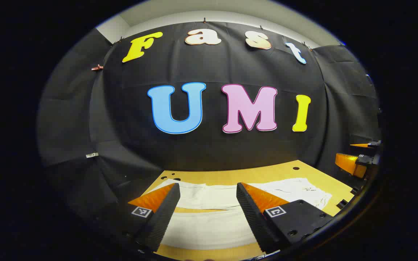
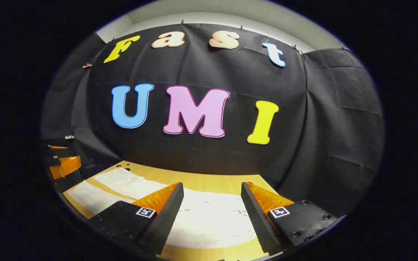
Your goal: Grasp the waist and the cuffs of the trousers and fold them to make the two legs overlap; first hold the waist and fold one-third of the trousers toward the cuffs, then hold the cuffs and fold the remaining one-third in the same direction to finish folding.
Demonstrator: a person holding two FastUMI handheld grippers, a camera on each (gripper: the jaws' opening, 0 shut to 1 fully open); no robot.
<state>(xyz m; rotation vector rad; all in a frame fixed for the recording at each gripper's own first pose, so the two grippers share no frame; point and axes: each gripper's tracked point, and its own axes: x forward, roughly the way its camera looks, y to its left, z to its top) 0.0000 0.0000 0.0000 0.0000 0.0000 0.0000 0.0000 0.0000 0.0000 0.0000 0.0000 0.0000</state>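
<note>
White trousers lie flat on the wooden bench, legs spread apart, lower centre of both views. Left tool hovers above the cloth w/ jaws wide apart, holding nothing; right tool likewise, over the wider, wrinkled end. Prob. poised over opposite ends so waist and cuffs can be gripped together; no fold made yet.
</note>
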